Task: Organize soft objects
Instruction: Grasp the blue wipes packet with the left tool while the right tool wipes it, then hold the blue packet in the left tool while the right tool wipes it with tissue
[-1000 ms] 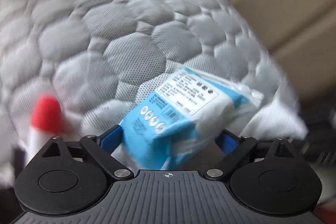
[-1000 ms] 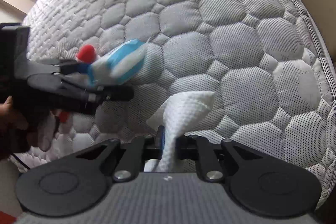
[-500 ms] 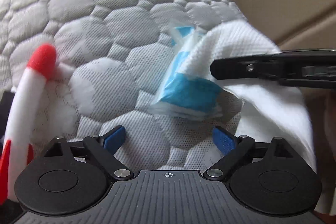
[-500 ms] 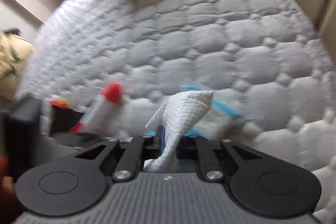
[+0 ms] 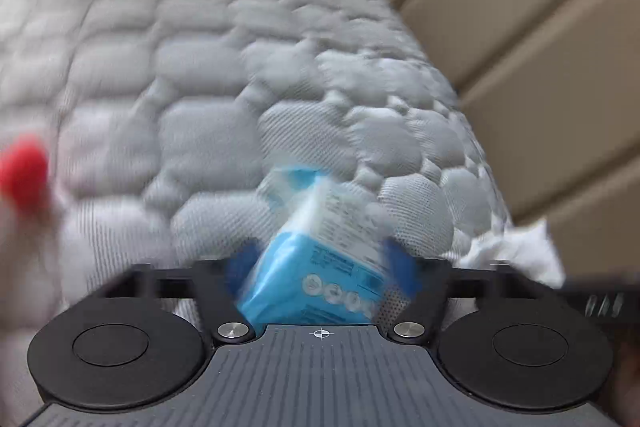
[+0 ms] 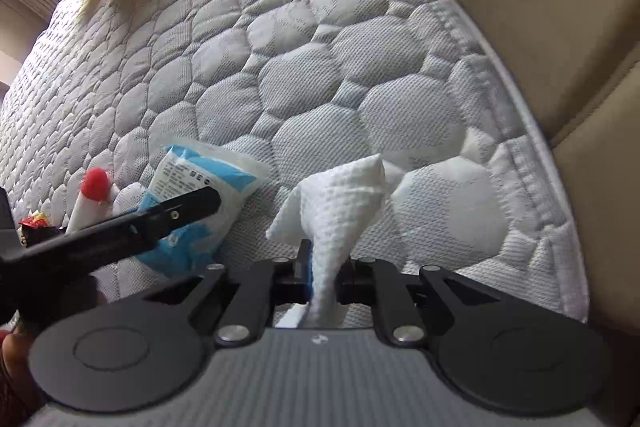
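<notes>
Lying at the left edge of the right wrist view, a red-tipped white plush toy [image 6: 95,195] rests on the quilted mattress [image 6: 320,75]. Just right of it, the left gripper [image 5: 320,263] has just been closing its jaws, and they now sit against both sides of the blue tissue pack [image 5: 320,259]. At lower centre, the right gripper [image 6: 322,269] is clamped on a white cloth [image 6: 340,203].
</notes>
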`<state>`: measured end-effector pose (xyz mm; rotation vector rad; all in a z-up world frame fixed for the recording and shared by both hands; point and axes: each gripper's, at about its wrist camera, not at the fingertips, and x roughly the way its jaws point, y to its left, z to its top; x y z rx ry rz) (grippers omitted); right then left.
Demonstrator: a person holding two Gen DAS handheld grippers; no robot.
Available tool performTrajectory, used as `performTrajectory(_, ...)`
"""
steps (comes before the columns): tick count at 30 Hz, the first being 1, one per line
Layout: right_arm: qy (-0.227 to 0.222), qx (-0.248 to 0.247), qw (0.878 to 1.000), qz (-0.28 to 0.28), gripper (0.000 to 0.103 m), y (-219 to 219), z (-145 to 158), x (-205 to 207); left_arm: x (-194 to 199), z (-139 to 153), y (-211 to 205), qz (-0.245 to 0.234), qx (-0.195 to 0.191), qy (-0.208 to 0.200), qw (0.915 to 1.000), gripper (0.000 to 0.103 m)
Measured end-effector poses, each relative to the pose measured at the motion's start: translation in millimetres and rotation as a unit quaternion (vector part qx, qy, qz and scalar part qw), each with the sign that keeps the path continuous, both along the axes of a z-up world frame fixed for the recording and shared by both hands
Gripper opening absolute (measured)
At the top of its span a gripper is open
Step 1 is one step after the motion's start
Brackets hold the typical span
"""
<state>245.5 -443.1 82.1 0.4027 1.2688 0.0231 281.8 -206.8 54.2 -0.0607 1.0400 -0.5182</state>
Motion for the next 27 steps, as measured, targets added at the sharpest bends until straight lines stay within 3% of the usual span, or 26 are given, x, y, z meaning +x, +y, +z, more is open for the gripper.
performTrajectory(2, -0.013, 0.004, 1.0, -0.001, 0.012, -6.9, 7.9, -0.1, -14.1, 12.4, -16.9, -0.073, 0.039, -0.059, 0.9948, 0.066)
performTrajectory(4, -0.03, 0.006, 1.0, 0.004, 0.012, -8.6, 19.3, 0.5, -27.9, 21.2, -32.0, -0.144, 0.063, -0.099, 0.9826, 0.066)
performTrajectory(8, -0.095, 0.032, 0.994, 0.032, 0.011, 4.1, 54.9, 2.9, -49.1, 20.5, -50.5, -0.212, 0.055, -0.075, 0.9729, 0.067)
performTrajectory(11, -0.11, 0.106, 0.986, 0.061, 0.011, 23.7, 68.5, 9.3, -61.8, 13.3, -56.7, -0.217, 0.057, -0.068, 0.9721, 0.068)
performTrajectory(14, -0.07, 0.148, 0.983, 0.083, 0.011, 46.6, 47.1, 14.7, -64.3, 4.6, -57.4, -0.206, 0.052, -0.05, 0.9759, 0.073)
performTrajectory(18, -0.016, 0.081, 0.993, 0.09, 0.012, 52.3, 10.3, 14.5, -58.8, -7.5, -54.9, -0.194, 0.054, -0.029, 0.9791, 0.075)
performTrajectory(22, -0.004, 0.048, 0.997, 0.064, 0.012, 30.5, 1.9, 6.8, -49.4, -18.3, -50.9, -0.177, 0.043, 0.004, 0.9833, 0.08)
performTrajectory(27, 0.013, 0.017, 0.999, 0.043, 0.012, 9.5, -7.8, 4.3, -42.5, -26.0, -59.7, -0.173, 0.043, 0.01, 0.984, 0.083)
